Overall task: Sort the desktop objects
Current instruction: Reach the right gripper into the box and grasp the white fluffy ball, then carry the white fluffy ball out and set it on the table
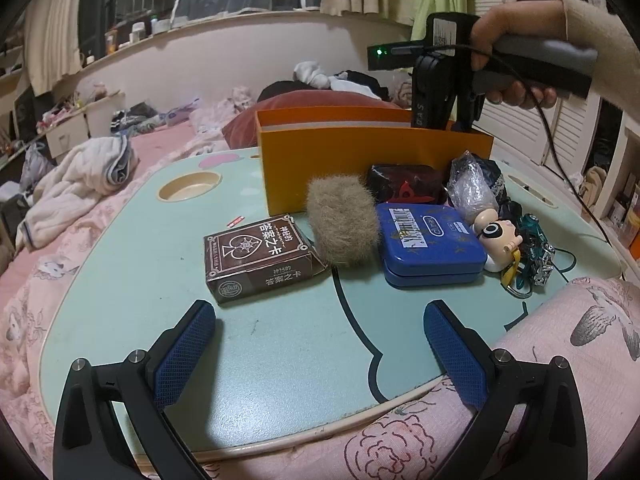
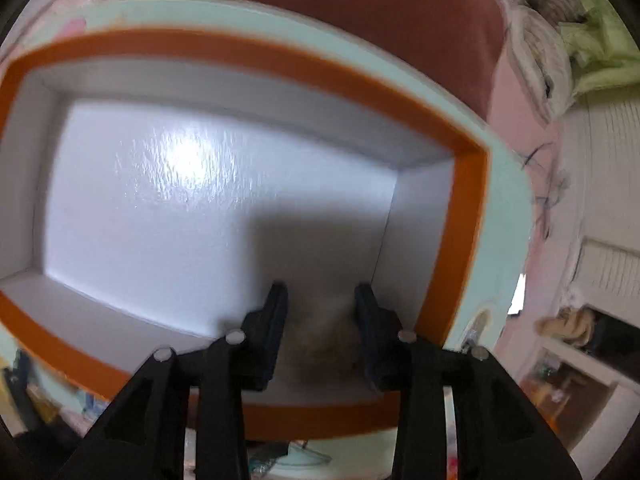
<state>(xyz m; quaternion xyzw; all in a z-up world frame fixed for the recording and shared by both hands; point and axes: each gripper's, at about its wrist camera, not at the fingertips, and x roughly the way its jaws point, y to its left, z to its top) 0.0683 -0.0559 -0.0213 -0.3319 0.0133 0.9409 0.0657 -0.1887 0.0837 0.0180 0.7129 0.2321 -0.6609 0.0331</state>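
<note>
The left gripper (image 1: 320,312) sits nearest, at the near edge of the pale green table (image 1: 280,360). Its jaws are released and spread wide, with nothing between the blue pads (image 1: 182,356).

Just beyond it lies a brown card box (image 1: 260,252), flat on the table. To its right, and touching it, is a tan fur ball (image 1: 342,220). The ball leans against a blue tin (image 1: 432,240), which carries a barcode label. Right of the tin we see a small figurine keychain (image 1: 500,236) and a teal toy car (image 1: 536,248), lying close together.

Behind the tin are a dark red pouch (image 1: 404,184) and a plastic-wrapped item (image 1: 472,184), both against the front wall of the orange box (image 1: 360,160). A round cup recess (image 1: 190,186) is set into the table to the left of the box.

The right gripper (image 2: 320,292), held in a hand (image 1: 508,60), points steeply down into the right end of the orange box. Its jaws stand partly apart above the white floor. A blurred tan, fuzzy mass (image 2: 320,344) fills the gap between them. We cannot tell whether the pads press on it.

Behind the table lies a bed with pink bedding (image 1: 160,140).
</note>
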